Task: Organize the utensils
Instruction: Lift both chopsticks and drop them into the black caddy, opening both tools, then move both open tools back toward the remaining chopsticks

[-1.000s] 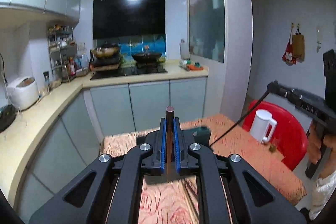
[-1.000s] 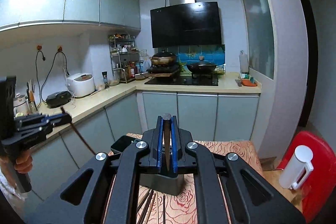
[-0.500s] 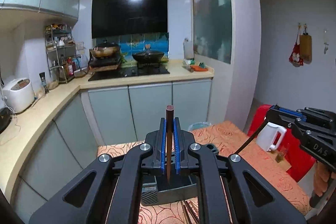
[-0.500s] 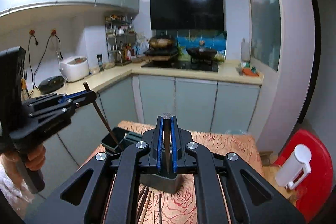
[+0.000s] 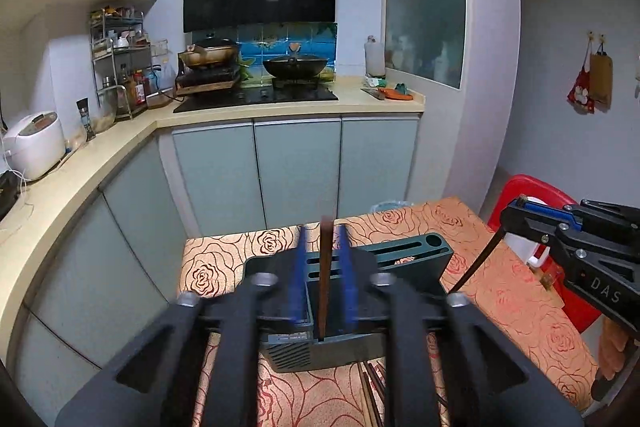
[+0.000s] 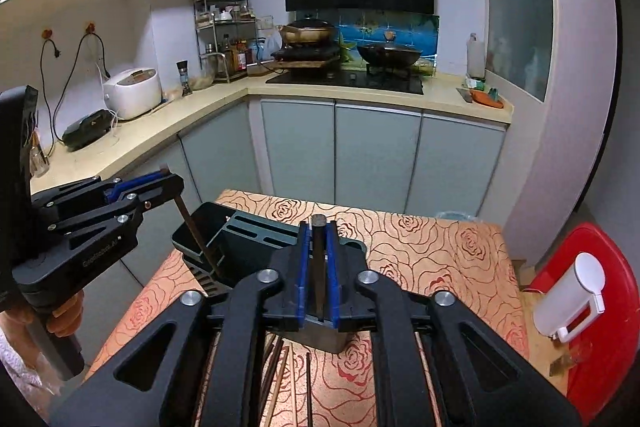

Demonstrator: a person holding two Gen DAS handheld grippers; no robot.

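A dark teal utensil holder (image 5: 400, 251) (image 6: 256, 233) with slots stands on the rose-patterned table (image 5: 224, 259). My left gripper (image 5: 323, 239) (image 6: 164, 183) hangs over its left compartment. Its jaws are opening: the blue pads stand clear of a brown chopstick (image 5: 325, 287) that rests upright in the compartment. My right gripper (image 6: 318, 227) (image 5: 516, 211) is over the holder's right end. Its jaws are starting to open, with the pads still tight against a dark chopstick (image 6: 318, 267). Several loose chopsticks (image 6: 280, 367) (image 5: 372, 387) lie on the cloth in front of the holder.
A red chair (image 6: 608, 267) (image 5: 532, 187) at the table's right side carries a white kettle (image 6: 572, 299). Kitchen counter (image 5: 60, 195) and cabinets (image 5: 296, 167) run left and behind. A person's hands (image 6: 64, 319) (image 5: 616, 343) grip both handles.
Both grippers came forward and down over the holder. The left pads parted from their chopstick, which now stands in the compartment. The right pads widened only slightly.
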